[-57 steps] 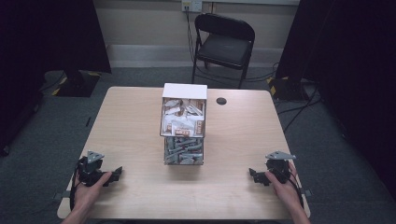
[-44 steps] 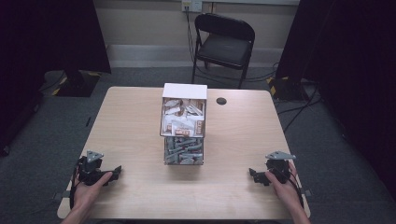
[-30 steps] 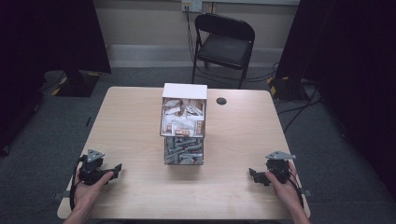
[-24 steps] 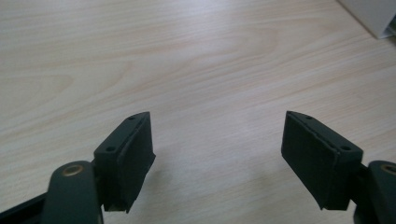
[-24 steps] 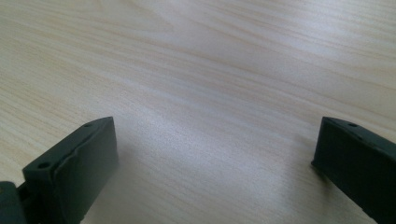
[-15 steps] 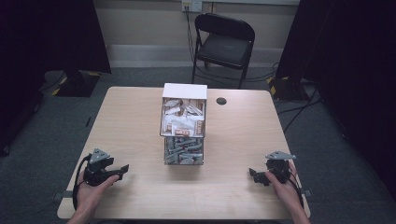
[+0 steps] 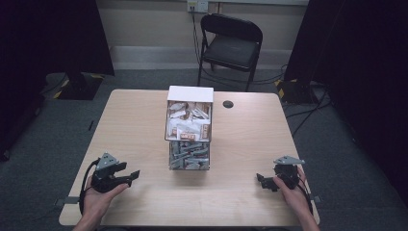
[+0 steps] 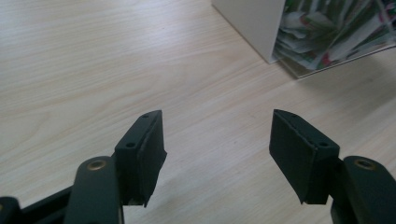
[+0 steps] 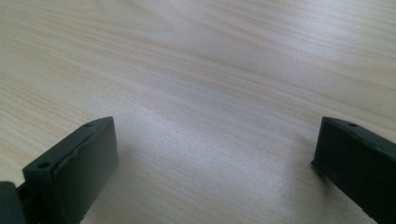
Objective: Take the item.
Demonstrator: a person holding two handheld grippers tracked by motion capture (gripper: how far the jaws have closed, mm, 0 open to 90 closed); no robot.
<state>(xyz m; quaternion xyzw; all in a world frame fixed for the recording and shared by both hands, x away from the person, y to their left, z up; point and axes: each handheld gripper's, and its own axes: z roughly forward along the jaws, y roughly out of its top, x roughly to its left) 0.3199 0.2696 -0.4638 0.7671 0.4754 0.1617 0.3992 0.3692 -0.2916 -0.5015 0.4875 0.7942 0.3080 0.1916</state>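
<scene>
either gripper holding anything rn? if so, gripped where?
Nothing held. Left gripper and right gripper are both open, with bare table between the fingers.

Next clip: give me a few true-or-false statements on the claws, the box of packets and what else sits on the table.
1. Both claws are open and hold nothing. True: left claw, right claw.
2. The box of packets stands near the table's middle. True.
3. The left claw touches the box. False: bare table lies between them.
4. A chair stands beyond the far edge. True.
5. A mug sits by the box. False: there is only a small dark round thing.
</scene>
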